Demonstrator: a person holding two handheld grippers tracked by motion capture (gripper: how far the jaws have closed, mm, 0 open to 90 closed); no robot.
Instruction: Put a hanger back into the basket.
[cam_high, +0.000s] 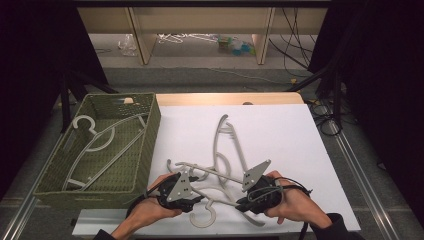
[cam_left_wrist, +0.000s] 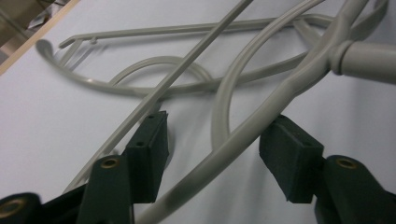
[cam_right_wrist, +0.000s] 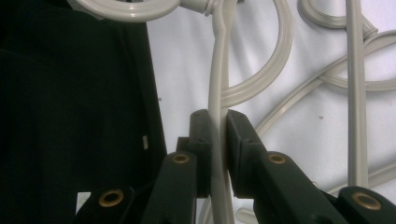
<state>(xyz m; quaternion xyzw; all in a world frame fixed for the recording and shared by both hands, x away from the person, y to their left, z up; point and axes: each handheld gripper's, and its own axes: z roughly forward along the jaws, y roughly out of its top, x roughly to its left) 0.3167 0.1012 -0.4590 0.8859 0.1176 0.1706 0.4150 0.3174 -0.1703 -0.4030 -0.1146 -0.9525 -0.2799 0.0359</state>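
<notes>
Several grey plastic hangers lie tangled on the white tabletop (cam_high: 285, 135). The nearest hanger (cam_high: 218, 201) has its hook (cam_high: 204, 219) toward the front edge. My right gripper (cam_high: 241, 202) is shut on one arm of that hanger (cam_right_wrist: 218, 70), the pads pressing it from both sides (cam_right_wrist: 219, 128). My left gripper (cam_high: 199, 196) stands open with the hanger's other arm (cam_left_wrist: 261, 126) running slantwise between its jaws (cam_left_wrist: 219, 140); the arm brushes the right pad (cam_left_wrist: 289, 158) and the left pad (cam_left_wrist: 149, 144) is apart from it. A thin straight bar (cam_left_wrist: 187, 65) crosses above the left pad.
A green woven basket (cam_high: 148, 150) stands at the table's left with two or three hangers (cam_high: 102, 145) inside. Another hanger (cam_high: 226, 142) stretches toward the table's middle. Shelving and cables sit on the floor beyond the far edge.
</notes>
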